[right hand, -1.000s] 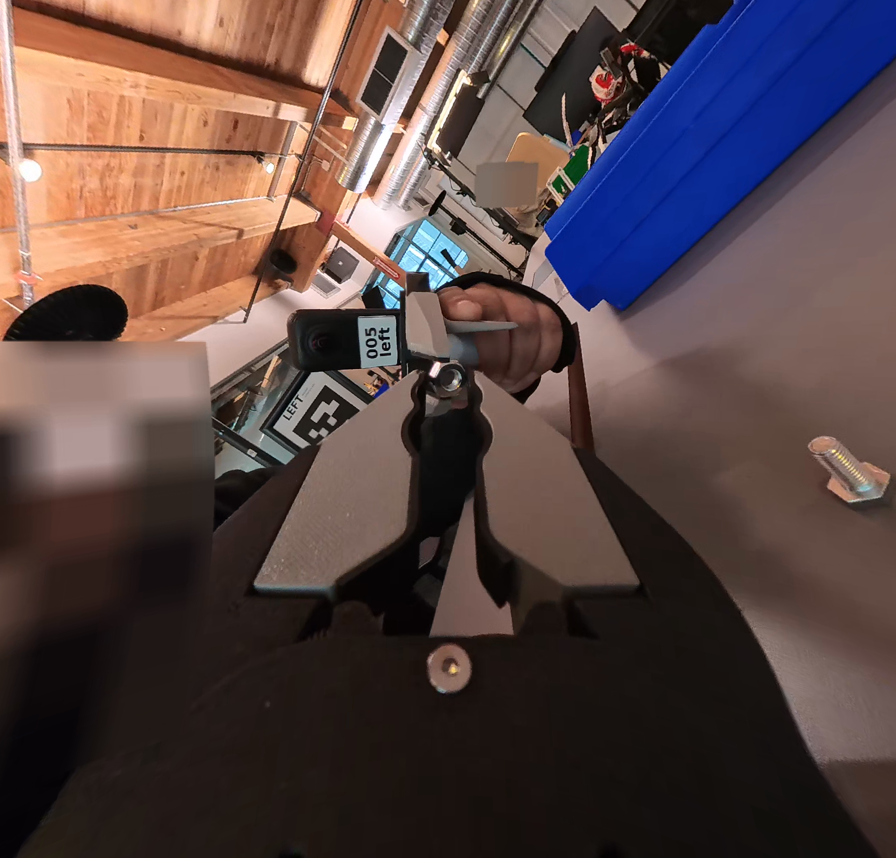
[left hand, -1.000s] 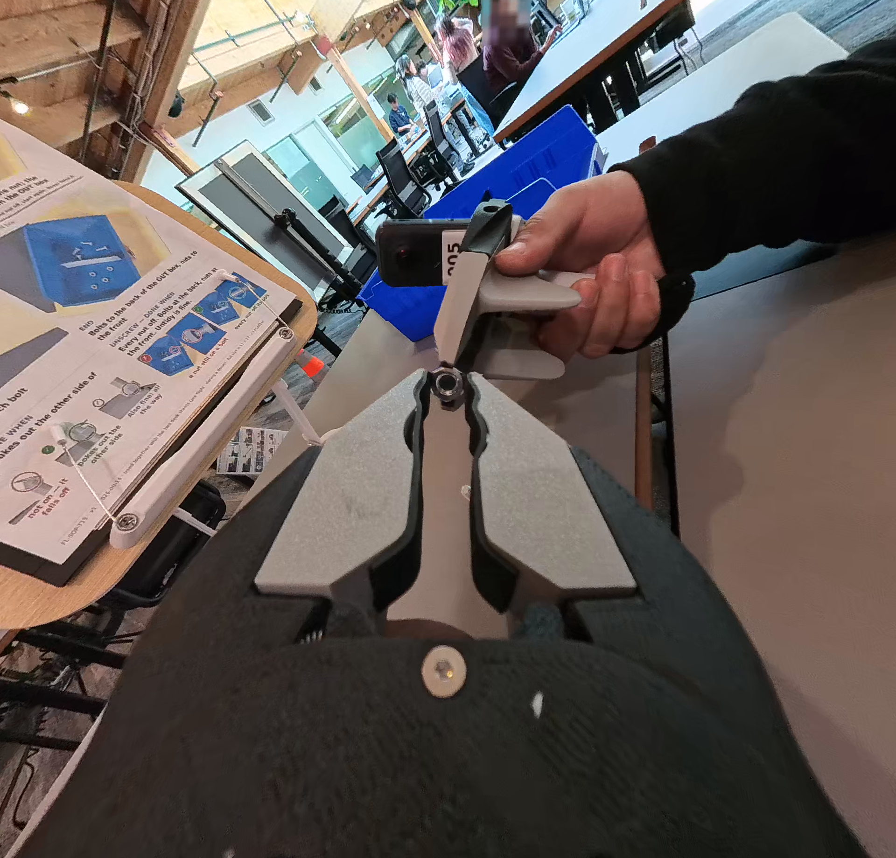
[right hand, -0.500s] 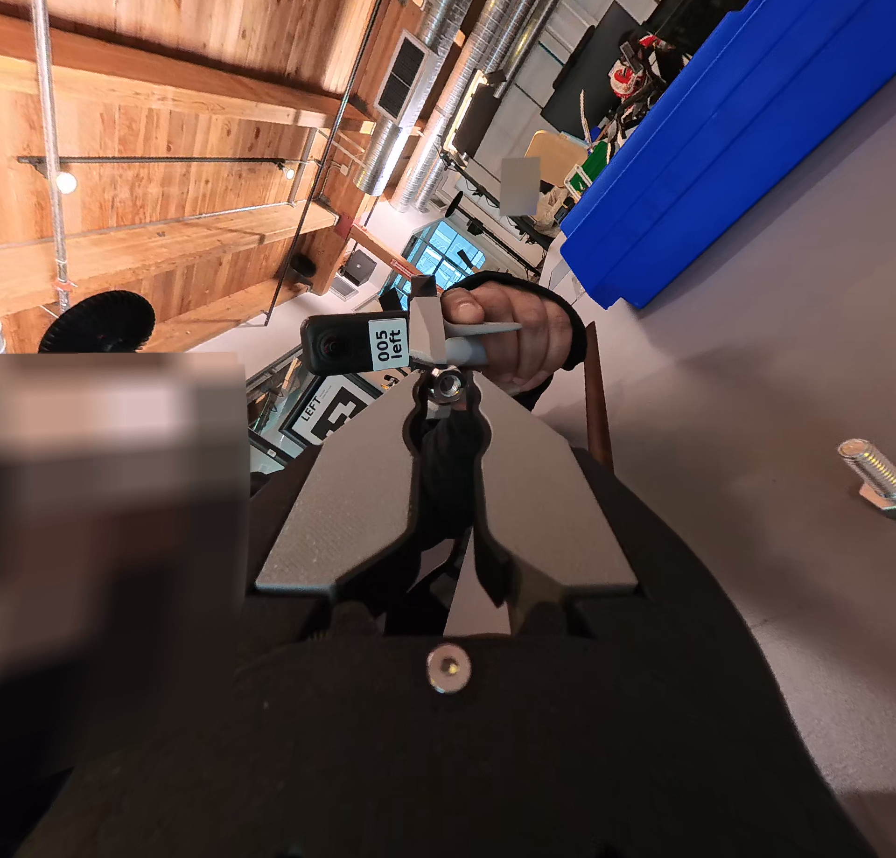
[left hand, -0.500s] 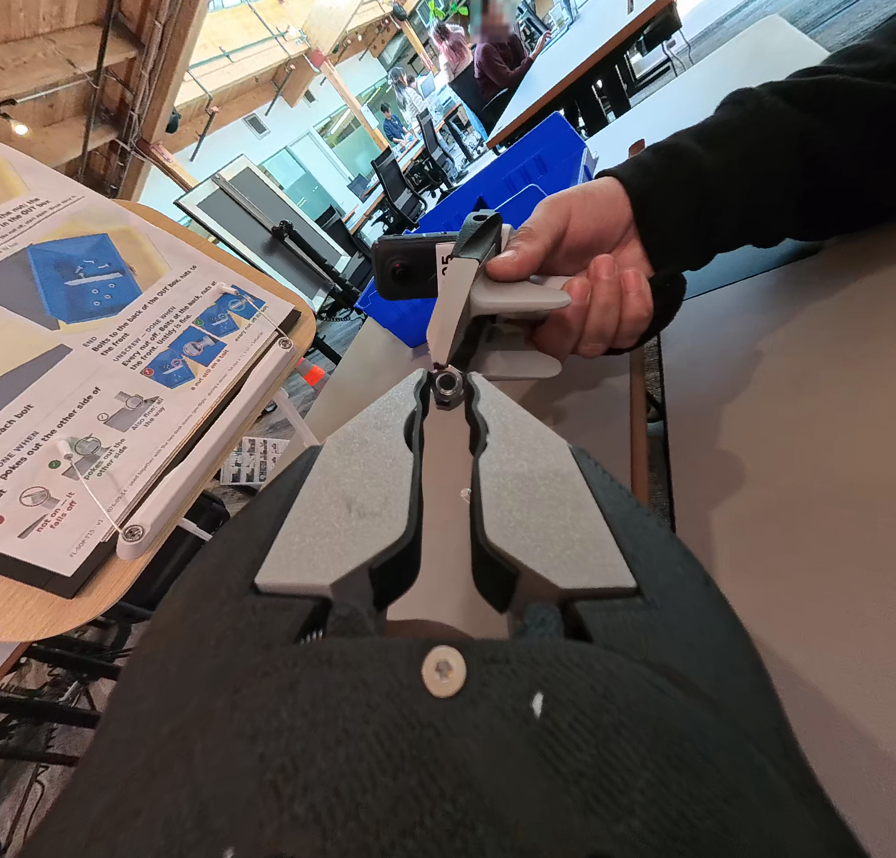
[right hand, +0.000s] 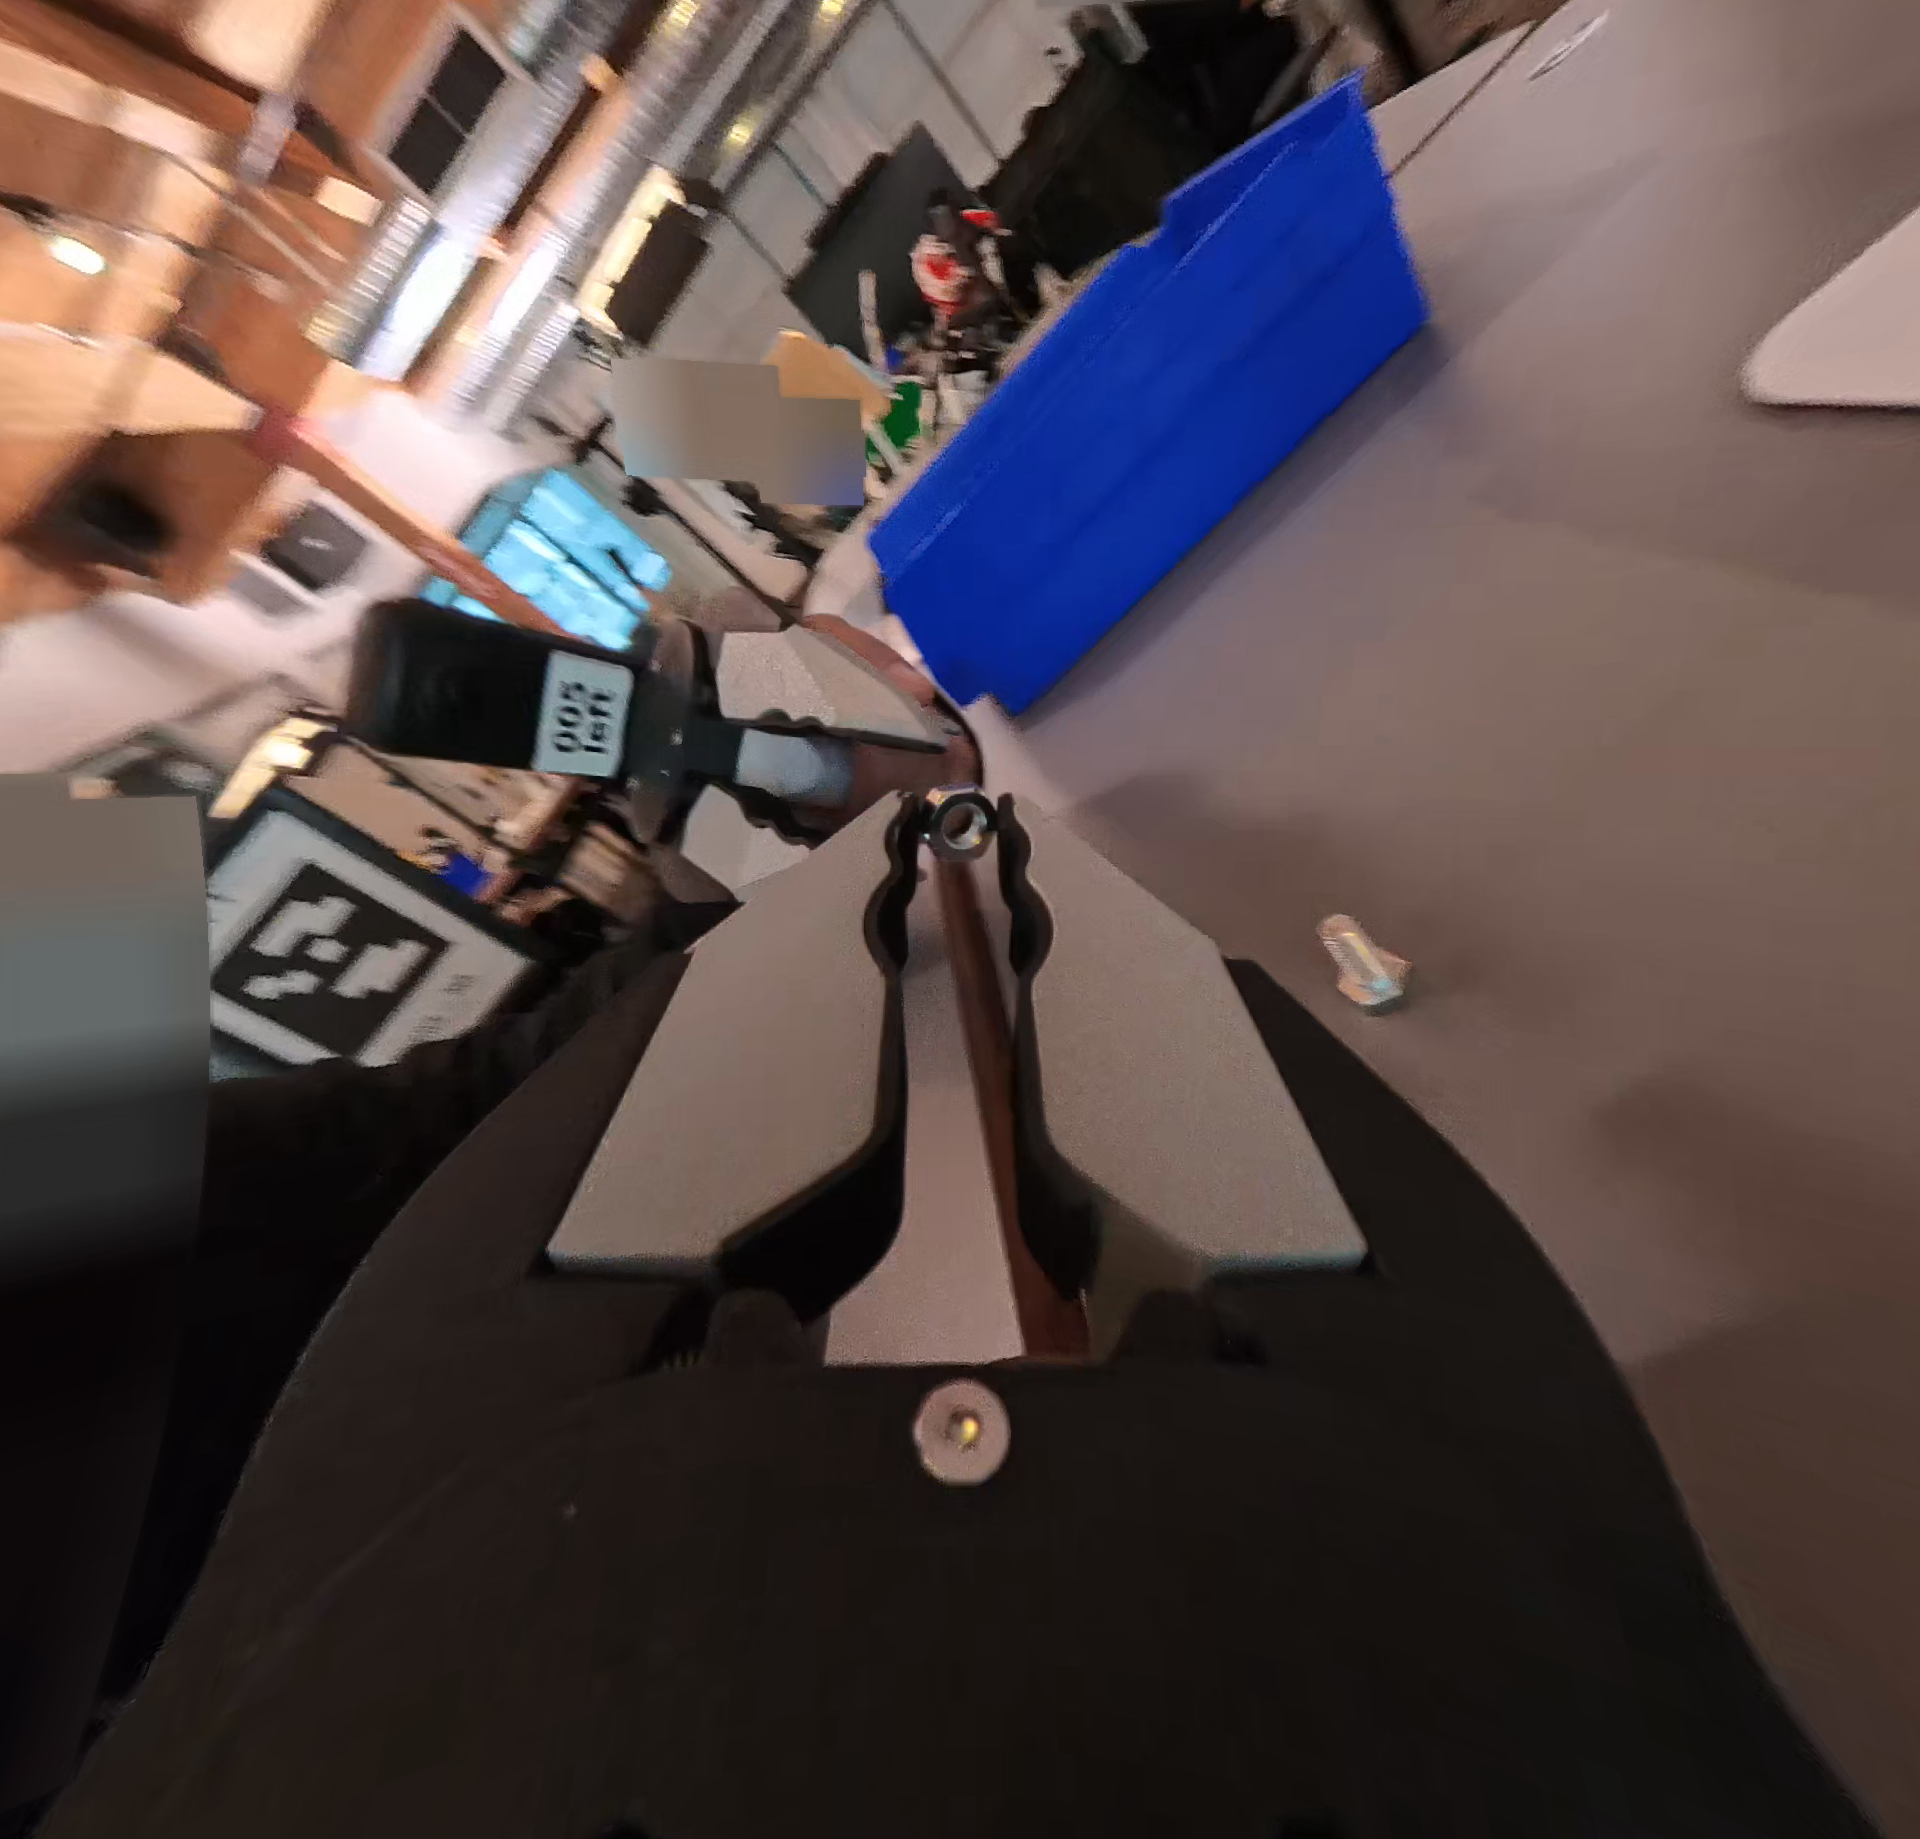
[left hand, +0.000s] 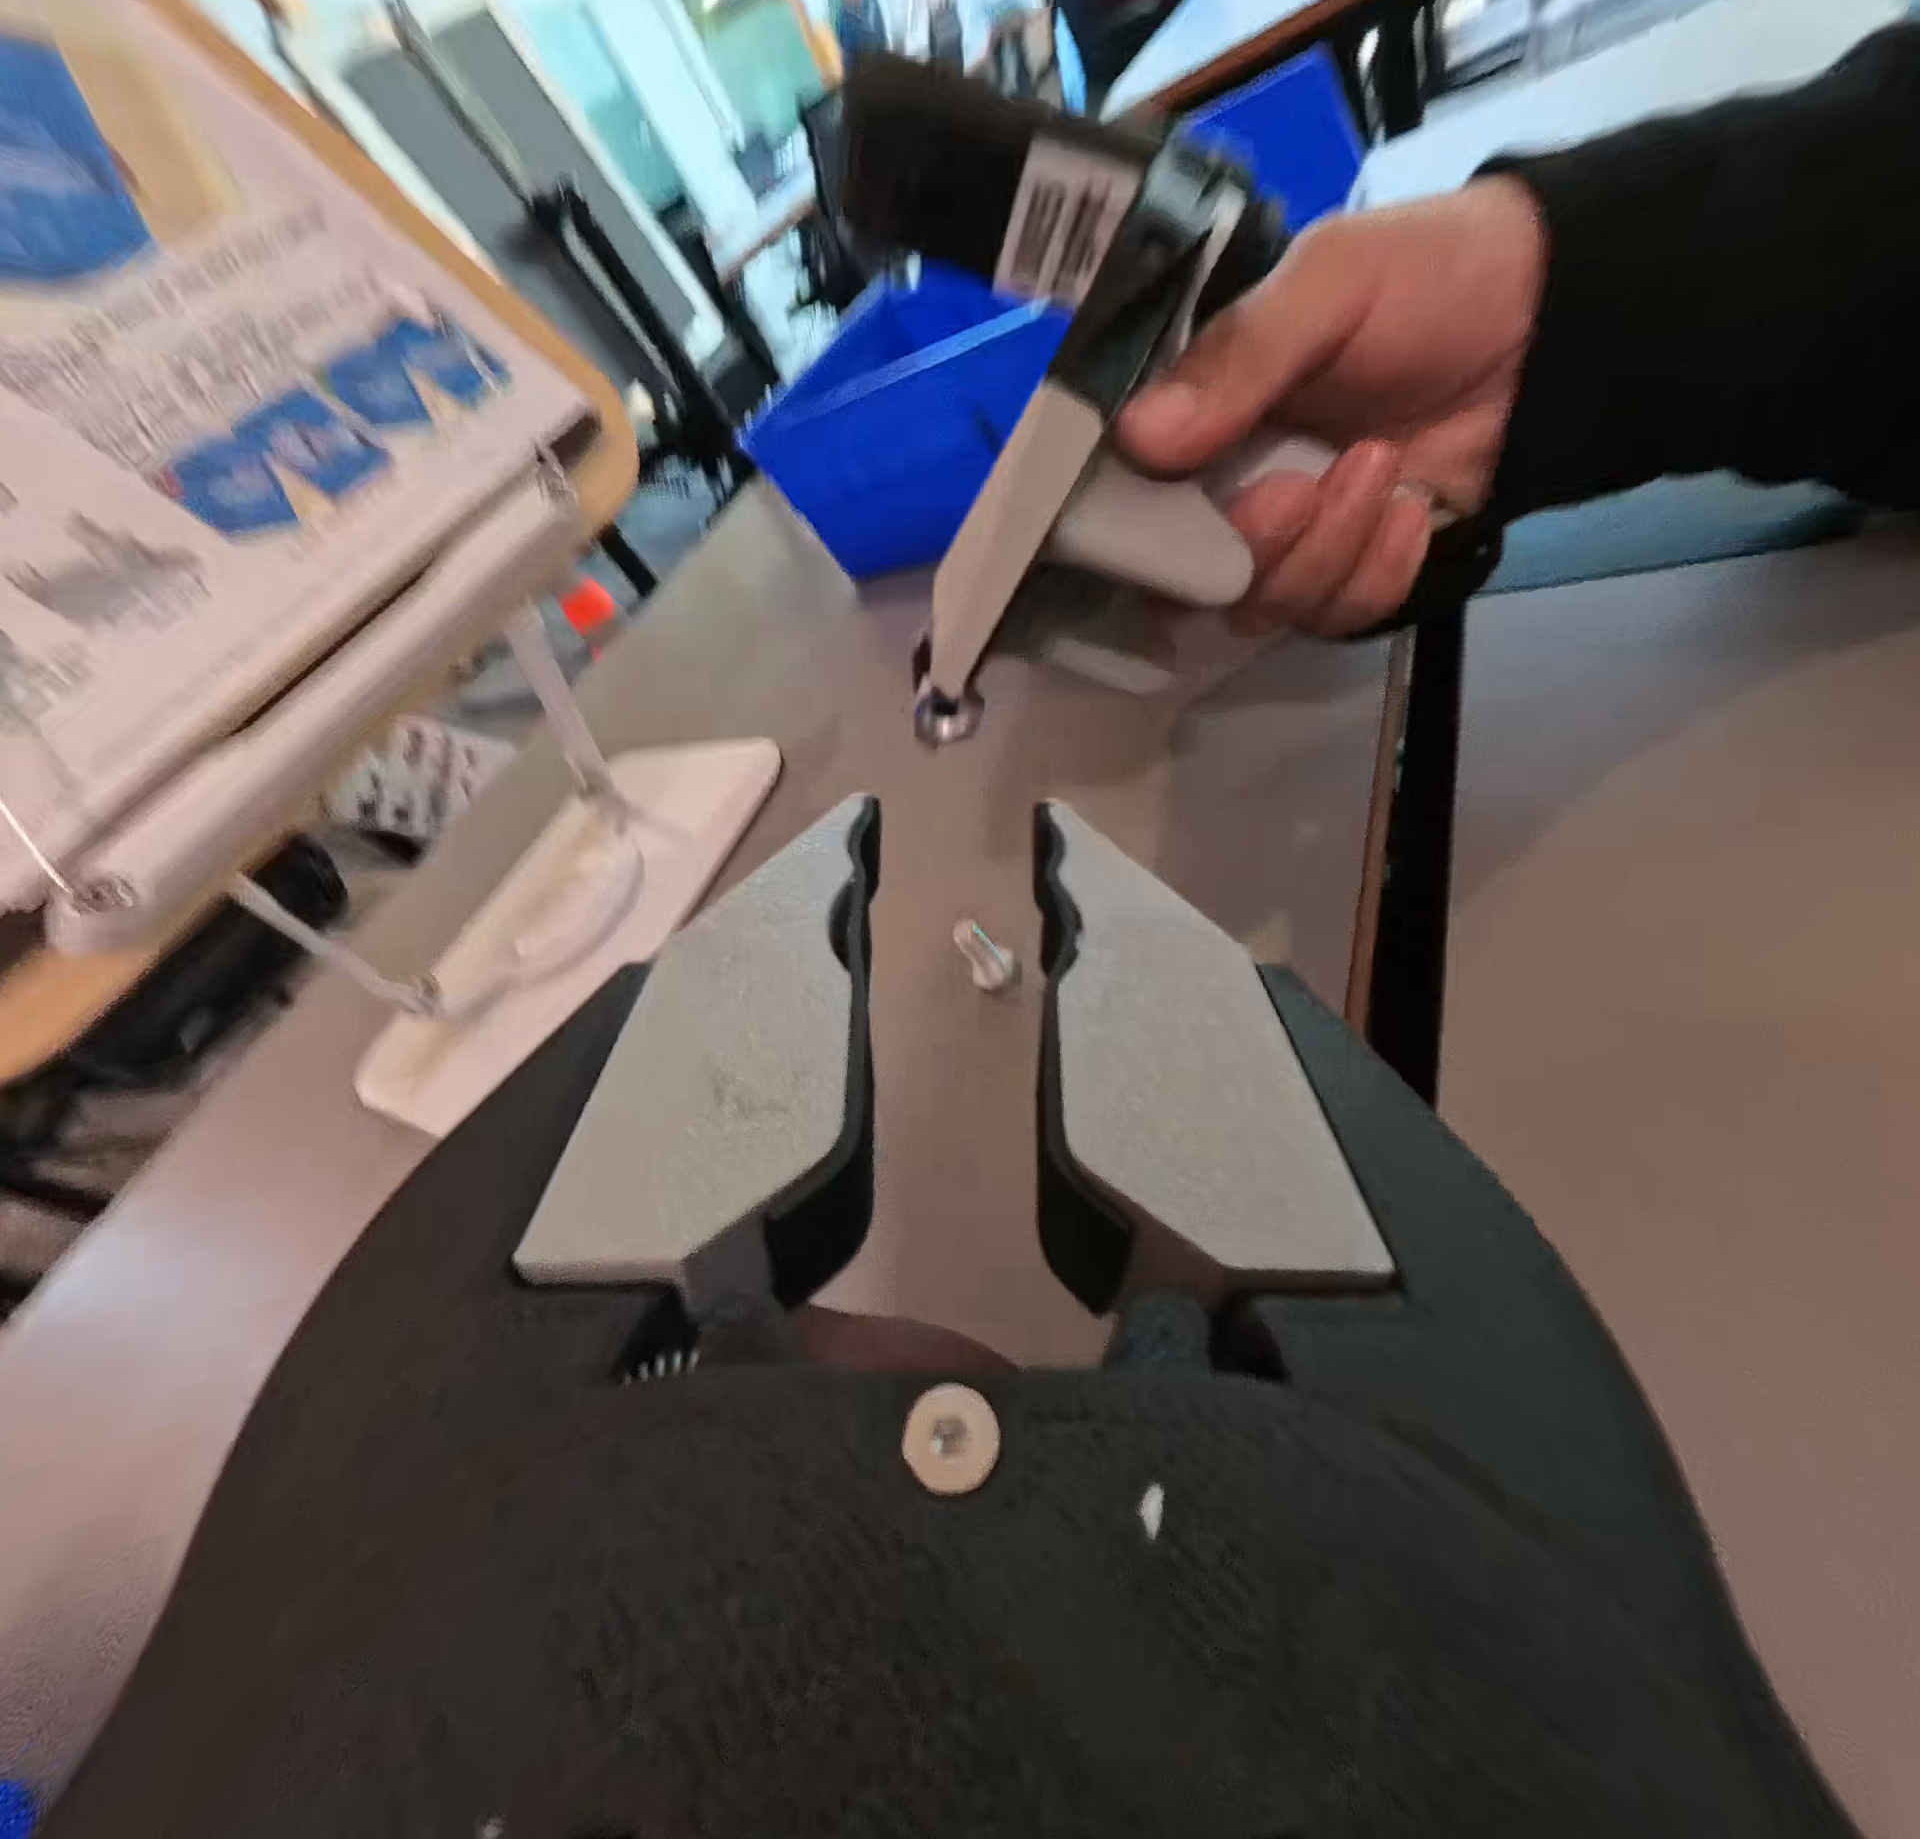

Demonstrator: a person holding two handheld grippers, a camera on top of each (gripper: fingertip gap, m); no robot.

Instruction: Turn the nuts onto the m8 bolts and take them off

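My left gripper (left hand: 951,821) is open and empty, low over the grey table (left hand: 1662,958). A silver bolt (left hand: 982,953) lies on the table between its fingers. My right gripper (right hand: 954,815) is shut on a small silver nut (right hand: 956,821). In the left wrist view the right gripper (left hand: 940,693) hangs ahead, held by a hand (left hand: 1351,407), with the nut (left hand: 943,721) at its tip, apart from my left fingers. In the right wrist view the bolt (right hand: 1361,974) lies on the table to the right of the fingers.
A blue bin (left hand: 904,439) stands at the far table edge, and it also shows in the right wrist view (right hand: 1143,418). An instruction board (left hand: 260,459) on a white-footed stand (left hand: 582,916) is at the left. A dark gap (left hand: 1413,802) splits two tabletops. The grippers are tip to tip, or close to it.
My left gripper has opened, let go of the nut and drawn back from it. The right gripper keeps the nut. Both views have swung and are blurred.
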